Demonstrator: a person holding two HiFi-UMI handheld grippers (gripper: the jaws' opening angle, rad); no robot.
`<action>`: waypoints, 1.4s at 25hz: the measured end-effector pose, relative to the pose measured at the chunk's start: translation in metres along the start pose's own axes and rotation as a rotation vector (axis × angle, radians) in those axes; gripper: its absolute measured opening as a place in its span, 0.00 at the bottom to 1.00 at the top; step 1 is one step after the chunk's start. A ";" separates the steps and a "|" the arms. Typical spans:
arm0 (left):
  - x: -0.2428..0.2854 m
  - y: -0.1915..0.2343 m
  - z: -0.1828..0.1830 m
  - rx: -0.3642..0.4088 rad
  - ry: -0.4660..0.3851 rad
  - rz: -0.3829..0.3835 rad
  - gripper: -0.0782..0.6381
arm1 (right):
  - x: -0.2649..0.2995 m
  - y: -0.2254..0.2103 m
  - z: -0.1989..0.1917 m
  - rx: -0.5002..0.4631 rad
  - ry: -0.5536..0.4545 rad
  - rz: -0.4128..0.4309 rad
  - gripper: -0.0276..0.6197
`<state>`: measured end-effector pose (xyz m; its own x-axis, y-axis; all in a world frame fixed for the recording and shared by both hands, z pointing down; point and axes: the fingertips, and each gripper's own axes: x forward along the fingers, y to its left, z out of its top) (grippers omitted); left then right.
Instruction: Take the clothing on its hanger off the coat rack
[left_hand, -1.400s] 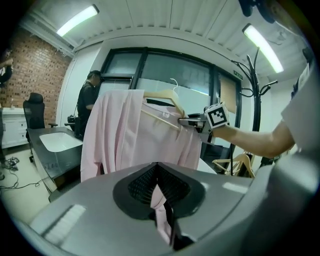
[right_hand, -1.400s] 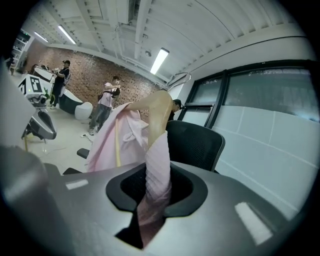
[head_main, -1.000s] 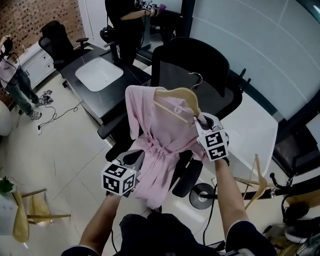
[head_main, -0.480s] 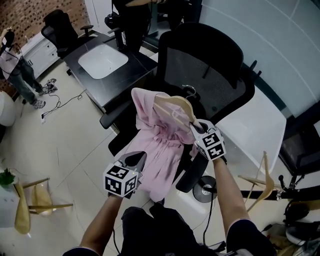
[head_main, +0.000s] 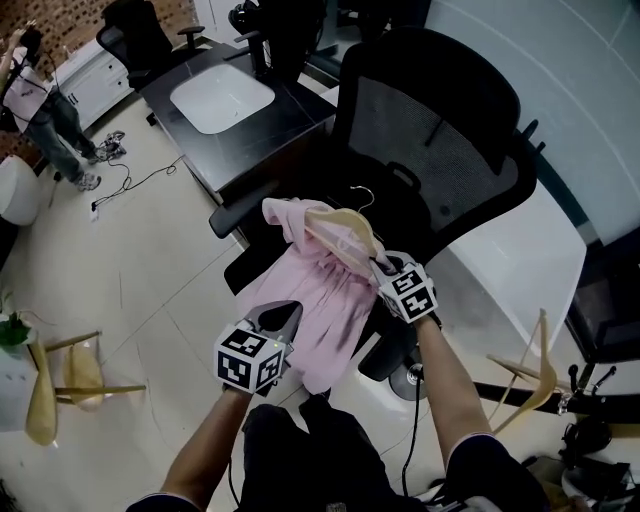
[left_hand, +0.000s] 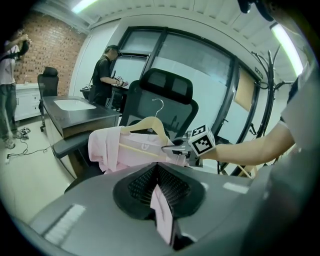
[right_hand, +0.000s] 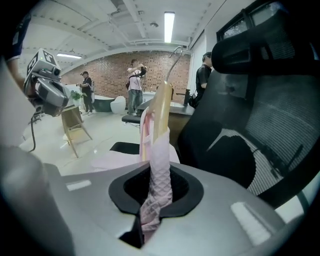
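A pink garment (head_main: 325, 290) hangs on a wooden hanger (head_main: 345, 228) with a metal hook, low in front of a black office chair (head_main: 440, 140). My right gripper (head_main: 381, 268) is shut on the garment's quilted shoulder at the hanger's right end; in the right gripper view the fabric (right_hand: 160, 165) fills the jaws and the hanger (right_hand: 161, 107) stands up from them. My left gripper (head_main: 288, 312) is shut on a pink strip of the garment's lower part (left_hand: 161, 205). The left gripper view shows the hanger (left_hand: 142, 124) and the right gripper (left_hand: 176, 148) ahead.
A black desk (head_main: 260, 125) with a white pad stands behind the chair at its left, and a white table (head_main: 525, 265) at the right. Wooden hangers lie on the floor at left (head_main: 55, 395) and right (head_main: 535, 360). A person (head_main: 45, 110) stands far left. A black rack (left_hand: 270, 70) shows right.
The garment and hanger have come down toward the chair seat, and the fabric now bunches instead of hanging long. Both grippers moved with it and keep their hold.
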<state>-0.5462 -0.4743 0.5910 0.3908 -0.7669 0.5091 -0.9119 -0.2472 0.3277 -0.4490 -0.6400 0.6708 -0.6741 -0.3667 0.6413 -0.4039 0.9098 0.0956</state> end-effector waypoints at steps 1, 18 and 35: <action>0.000 0.001 -0.003 -0.007 0.005 0.002 0.13 | 0.007 0.005 -0.007 0.006 0.019 0.013 0.08; -0.009 0.018 0.008 0.015 -0.014 -0.011 0.13 | 0.018 0.010 -0.008 0.114 0.037 -0.073 0.27; -0.055 -0.001 0.108 0.219 -0.145 -0.211 0.13 | -0.144 0.059 0.172 0.187 -0.394 -0.332 0.05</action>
<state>-0.5803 -0.4955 0.4764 0.5663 -0.7578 0.3242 -0.8242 -0.5187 0.2272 -0.4825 -0.5670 0.4534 -0.6573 -0.7063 0.2628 -0.7136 0.6955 0.0842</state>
